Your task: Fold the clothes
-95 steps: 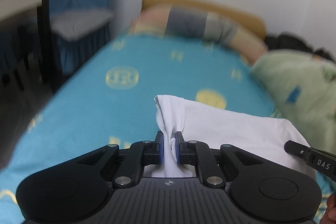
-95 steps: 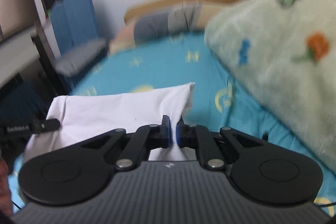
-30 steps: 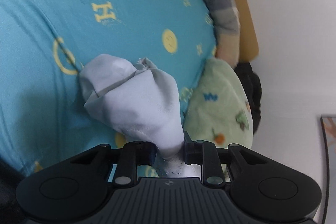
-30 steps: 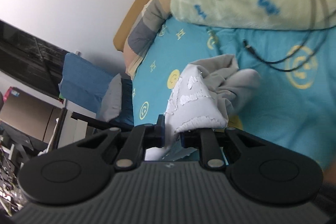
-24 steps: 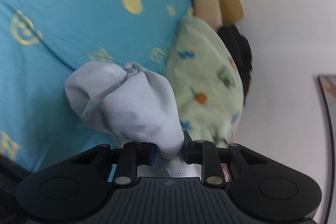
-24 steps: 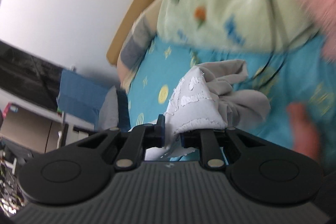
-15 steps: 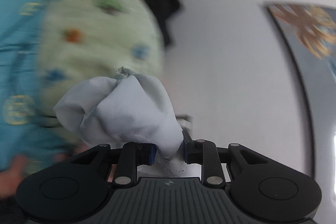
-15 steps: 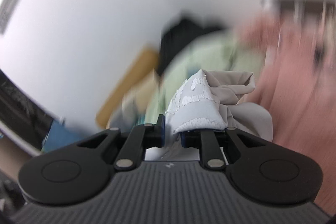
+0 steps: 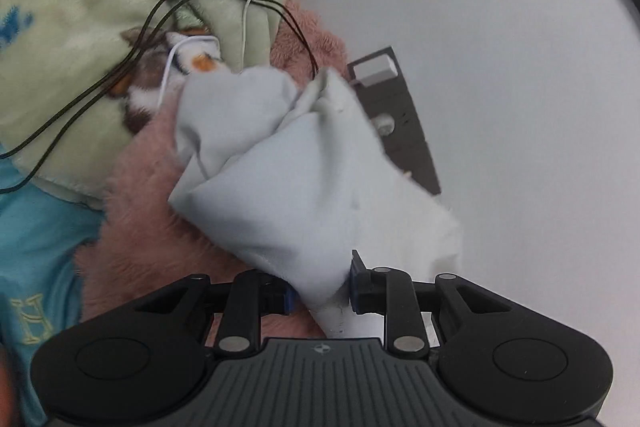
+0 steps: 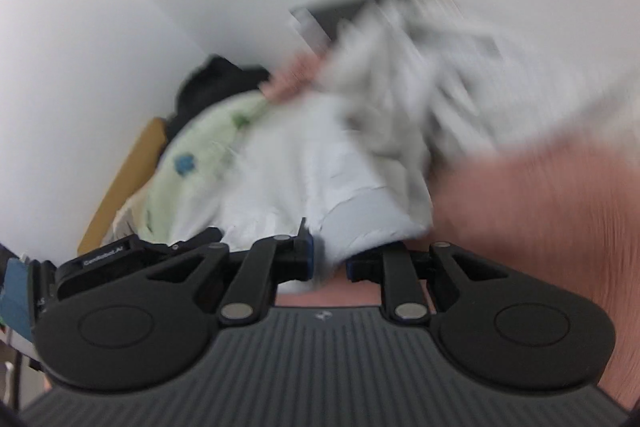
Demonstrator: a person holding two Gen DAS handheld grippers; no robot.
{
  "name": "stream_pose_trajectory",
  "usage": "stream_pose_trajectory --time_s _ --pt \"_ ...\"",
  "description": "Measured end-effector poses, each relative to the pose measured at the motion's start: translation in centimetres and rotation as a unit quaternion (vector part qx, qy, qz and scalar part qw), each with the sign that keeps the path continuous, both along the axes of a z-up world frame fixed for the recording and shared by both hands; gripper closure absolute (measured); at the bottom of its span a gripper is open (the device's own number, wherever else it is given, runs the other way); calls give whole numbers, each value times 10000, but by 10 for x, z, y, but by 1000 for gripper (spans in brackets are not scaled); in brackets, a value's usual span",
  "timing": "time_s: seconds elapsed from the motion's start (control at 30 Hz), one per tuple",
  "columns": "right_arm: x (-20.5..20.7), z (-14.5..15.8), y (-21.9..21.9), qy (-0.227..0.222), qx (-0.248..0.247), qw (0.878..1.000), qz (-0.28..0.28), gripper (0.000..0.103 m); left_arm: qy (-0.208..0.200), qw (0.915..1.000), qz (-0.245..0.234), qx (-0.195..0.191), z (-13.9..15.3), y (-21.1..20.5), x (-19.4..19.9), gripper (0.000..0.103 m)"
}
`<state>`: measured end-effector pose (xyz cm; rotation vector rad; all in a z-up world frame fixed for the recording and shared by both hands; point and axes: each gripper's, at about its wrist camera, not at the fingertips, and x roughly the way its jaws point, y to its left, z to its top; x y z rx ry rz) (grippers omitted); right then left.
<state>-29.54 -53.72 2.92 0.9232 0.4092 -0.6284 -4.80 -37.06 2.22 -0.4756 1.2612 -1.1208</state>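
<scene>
A white garment [image 9: 288, 179] is bunched into a bundle. My left gripper [image 9: 320, 291] is shut on its lower corner and holds it over a pink fuzzy blanket [image 9: 148, 227]. In the right wrist view the same white garment [image 10: 320, 163] is blurred by motion. My right gripper [image 10: 328, 263] is shut on a fold of it. The rest of the cloth trails up and to the right.
A green fleece blanket [image 9: 100, 7] with black and white cables [image 9: 168, 7] lies on the turquoise bed sheet [image 9: 36, 239]. A dark wall bracket [image 9: 400, 123] sits on the white wall. The pink blanket [image 10: 540, 211] fills the right of the right wrist view.
Both grippers swung the bundled garment from over the turquoise sheet toward the pink blanket and the wall. Both stayed shut on the cloth. The bundle has loosened and spread.
</scene>
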Motion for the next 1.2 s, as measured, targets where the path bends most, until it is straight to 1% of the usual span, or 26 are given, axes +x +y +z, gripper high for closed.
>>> stream_pose_trajectory --time_s 0.03,0.13,0.2,0.23,0.27,0.3,0.33,0.37,0.4,0.5,0.63,0.77,0.87,0.9,1.0,1.1,1.2 --pt "-3 -6 2 -30 35 10000 0 82 -152 9999 -58 39 5 1 0 72" --pt "-2 4 5 111 -55 9998 126 79 -613 9977 -242 159 22 6 1 66" --pt "-3 15 7 262 -15 9996 91 72 -1034 9927 -545 289 46 11 -7 42" --pt "-6 23 11 328 19 9995 -2 61 -1243 9892 -696 354 58 13 -10 38" --pt "-11 30 21 355 18 9994 -50 39 -1459 9850 -830 410 69 16 -14 29" --pt "-14 40 32 352 -84 9993 2 31 -1727 9806 -839 393 82 21 -21 16" --pt "-16 51 42 342 -271 9990 85 17 -1994 9755 -848 375 95 26 -27 11" --pt "-16 59 50 341 -459 9983 139 16 -2259 9698 -853 353 107 32 -34 4" --pt "-16 67 58 340 -646 9971 193 16 -2508 9640 -834 299 119 38 -41 1" --pt "-19 87 77 235 -1063 9937 257 16 -3074 9484 -771 96 146 55 -60 0" --pt "-29 113 111 334 -1827 9825 162 16 -3697 9269 -625 -136 173 90 -98 0" --pt "-41 129 140 270 -2375 9709 143 16 -4026 9146 -279 -238 186 124 -124 0" --pt "-49 136 163 224 -2749 9611 163 16 -4358 8998 -79 -190 195 141 -140 0" --pt "-50 138 170 242 -2878 9572 180 16 -4430 8963 -22 -209 197 147 -145 0" --pt "-55 141 189 269 -3183 9474 212 16 -4554 8898 116 -283 200 162 -157 0" --pt "-59 140 204 240 -3357 9415 182 16 -4674 8832 164 -351 197 177 -168 0" --pt "-61 136 215 245 -3603 9324 103 16 -4821 8752 266 -294 190 189 -173 0"
